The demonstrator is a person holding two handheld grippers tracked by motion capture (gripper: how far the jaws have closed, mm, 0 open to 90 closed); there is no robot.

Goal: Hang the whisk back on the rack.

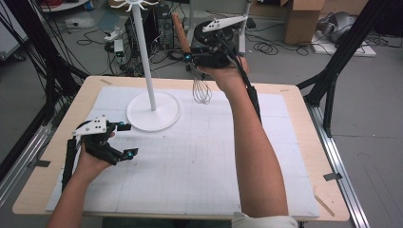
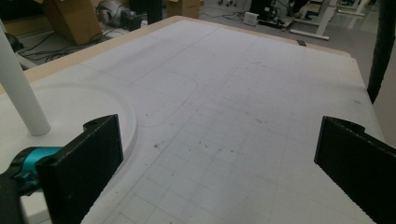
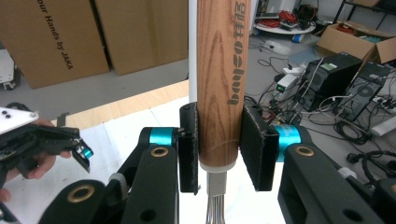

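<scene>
A whisk with a wooden handle (image 1: 178, 31) and wire head (image 1: 202, 90) hangs upright above the far side of the mat. My right gripper (image 1: 190, 57) is shut on the lower handle. In the right gripper view the jaws of my right gripper (image 3: 219, 149) clamp the handle (image 3: 219, 70) from both sides. A white stand has a round base (image 1: 164, 114), a pole (image 1: 144, 52) and hooks at its top (image 1: 135, 4); it stands just left of the whisk. My left gripper (image 1: 128, 139) rests open near the mat's left edge with nothing between its jaws (image 2: 217, 163).
A white gridded mat (image 1: 190, 156) covers the wooden table (image 1: 304, 104). The stand's base (image 2: 70, 107) and pole (image 2: 18, 88) lie close to my left gripper. Black frame legs (image 1: 332, 71), cables and cardboard boxes (image 1: 304, 19) sit on the floor beyond the table.
</scene>
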